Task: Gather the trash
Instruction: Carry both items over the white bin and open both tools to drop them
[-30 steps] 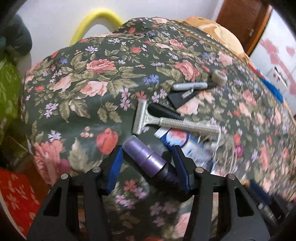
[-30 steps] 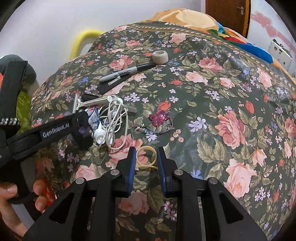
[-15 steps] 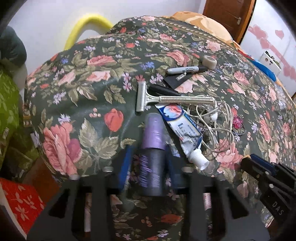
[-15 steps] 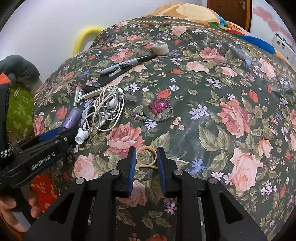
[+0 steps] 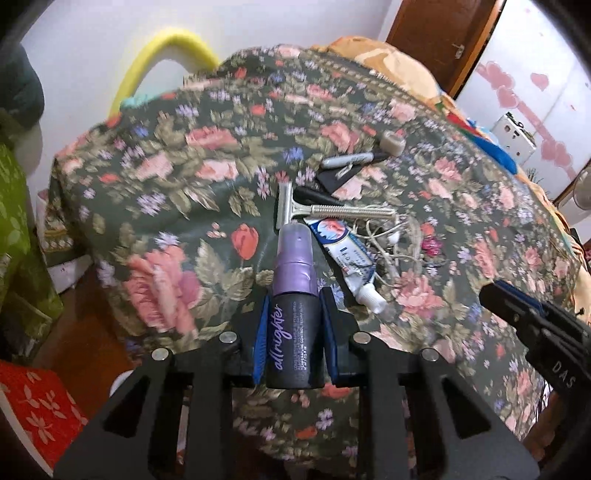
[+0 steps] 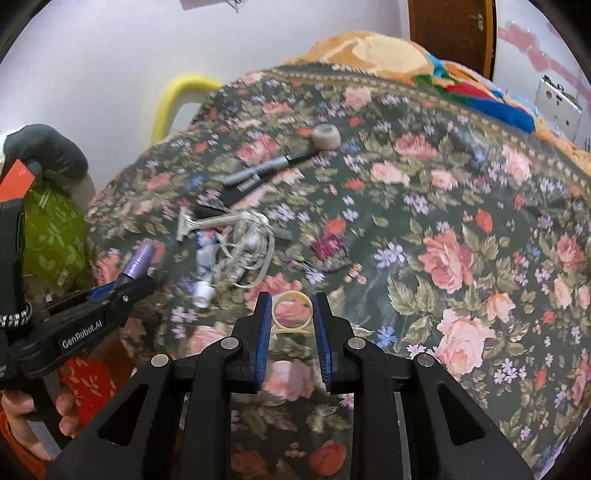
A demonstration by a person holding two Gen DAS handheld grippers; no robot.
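Observation:
My left gripper (image 5: 294,297) is shut on a dark spray bottle (image 5: 294,332) with a purple cap, held off the floral bed cover (image 5: 166,184). The right wrist view has that bottle (image 6: 140,260) at the far left, in the left gripper (image 6: 127,286). My right gripper (image 6: 291,301) is shut on a tan rubber band (image 6: 290,312) that stands upright between its blue pads, just above the cover. On the bed lie a razor (image 5: 332,211), a toothpaste tube (image 5: 347,258), tangled white earphones (image 6: 251,251), a grey marker (image 6: 264,168), a tape roll (image 6: 325,136) and a pink wrapper (image 6: 327,245).
A yellow curved bar (image 5: 166,40) stands behind the bed against the white wall. Left of the bed are a green leaf-print bag (image 5: 11,229) and a red floral cloth (image 5: 37,406). Orange bedding (image 6: 369,51) and a brown door (image 6: 450,33) lie beyond.
My left gripper shut on the spray bottle, then lifted it off the cover and drew back. My right gripper rose with the rubber band still between its pads.

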